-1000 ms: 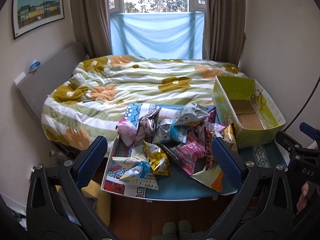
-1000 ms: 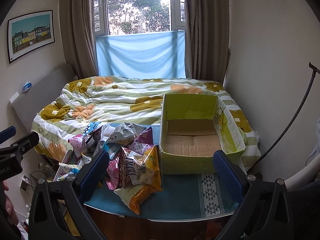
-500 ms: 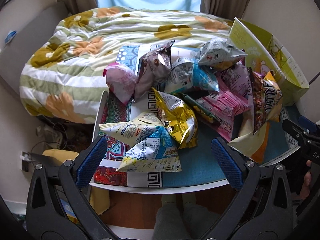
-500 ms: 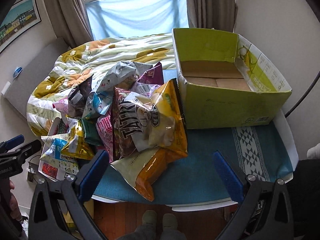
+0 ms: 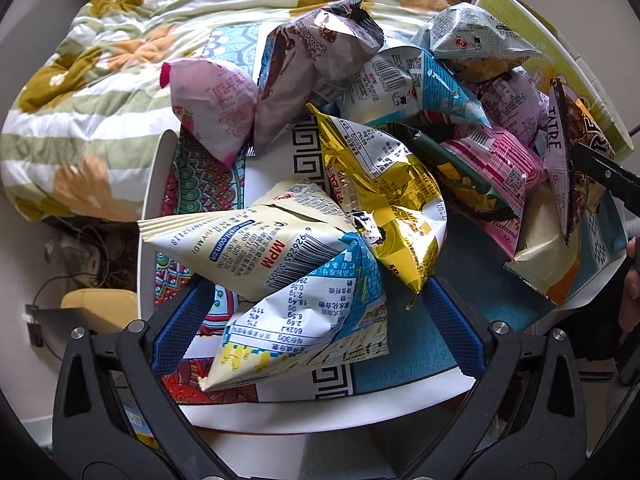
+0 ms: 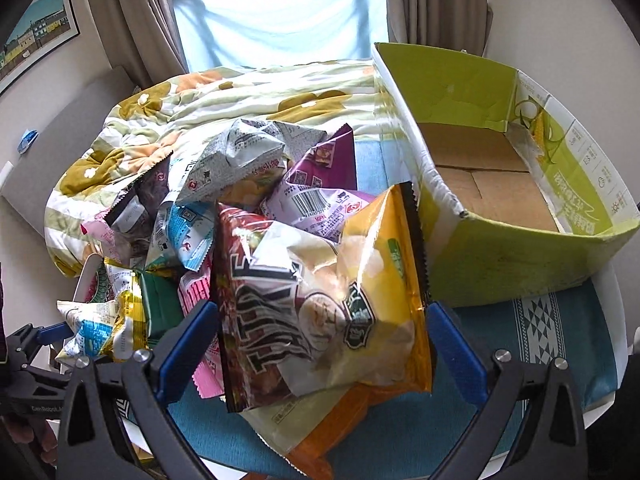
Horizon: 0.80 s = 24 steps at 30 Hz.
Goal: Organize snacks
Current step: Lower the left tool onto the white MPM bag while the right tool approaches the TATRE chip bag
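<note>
A pile of snack bags lies on a small table. My left gripper is open, its blue pads either side of a cream and blue bag, with a gold bag just beyond. My right gripper is open, its pads either side of a large brown and yellow chip bag that lies on an orange bag. An open green cardboard box stands right of the pile, empty, and its edge shows in the left wrist view.
A teal patterned cloth covers the table. A bed with a flowered quilt lies behind it. Pink, dark and grey bags fill the far side. The left gripper body shows at lower left of the right wrist view.
Both grippers have moved down and forward, closer to the pile. The left one now straddles the cream and blue bag, the right one the big chip bag. Both stay open.
</note>
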Each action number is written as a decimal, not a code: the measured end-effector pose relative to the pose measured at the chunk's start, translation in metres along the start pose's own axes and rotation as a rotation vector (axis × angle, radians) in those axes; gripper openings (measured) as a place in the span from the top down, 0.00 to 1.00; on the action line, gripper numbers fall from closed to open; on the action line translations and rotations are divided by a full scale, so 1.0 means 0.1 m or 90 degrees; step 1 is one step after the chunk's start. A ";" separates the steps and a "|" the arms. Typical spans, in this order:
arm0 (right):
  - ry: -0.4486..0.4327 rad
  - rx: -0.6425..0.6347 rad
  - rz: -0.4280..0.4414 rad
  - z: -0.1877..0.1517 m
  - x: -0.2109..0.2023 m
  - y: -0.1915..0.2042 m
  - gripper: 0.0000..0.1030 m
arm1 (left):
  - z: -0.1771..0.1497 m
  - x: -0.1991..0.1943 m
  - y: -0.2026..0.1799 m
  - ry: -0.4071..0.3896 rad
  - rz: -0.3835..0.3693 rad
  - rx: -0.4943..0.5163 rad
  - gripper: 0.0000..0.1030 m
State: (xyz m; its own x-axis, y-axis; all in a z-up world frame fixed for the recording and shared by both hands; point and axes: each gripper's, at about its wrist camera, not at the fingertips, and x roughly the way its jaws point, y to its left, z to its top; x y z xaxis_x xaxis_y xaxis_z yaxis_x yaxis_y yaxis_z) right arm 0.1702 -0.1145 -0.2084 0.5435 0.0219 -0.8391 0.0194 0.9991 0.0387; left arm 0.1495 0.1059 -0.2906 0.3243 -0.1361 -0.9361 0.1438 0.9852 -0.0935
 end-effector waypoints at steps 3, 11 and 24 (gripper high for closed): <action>0.014 -0.006 0.002 0.03 0.10 -0.01 0.00 | 0.02 0.09 0.03 0.010 -0.016 0.007 0.06; 0.021 -0.003 0.031 0.10 0.23 -0.03 0.00 | 0.03 0.11 0.11 0.008 -0.022 0.015 0.19; 0.030 0.040 0.066 0.13 0.30 -0.14 0.00 | 0.04 -0.06 0.35 -0.001 -0.075 -0.048 0.19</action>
State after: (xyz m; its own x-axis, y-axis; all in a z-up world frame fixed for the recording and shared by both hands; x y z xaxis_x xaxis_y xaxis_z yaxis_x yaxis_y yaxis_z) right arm 0.1971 -0.1287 -0.2266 0.5055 0.1278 -0.8533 0.0188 0.9871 0.1590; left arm 0.1562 0.1403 -0.2874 0.3116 -0.2508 -0.9165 0.1094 0.9676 -0.2276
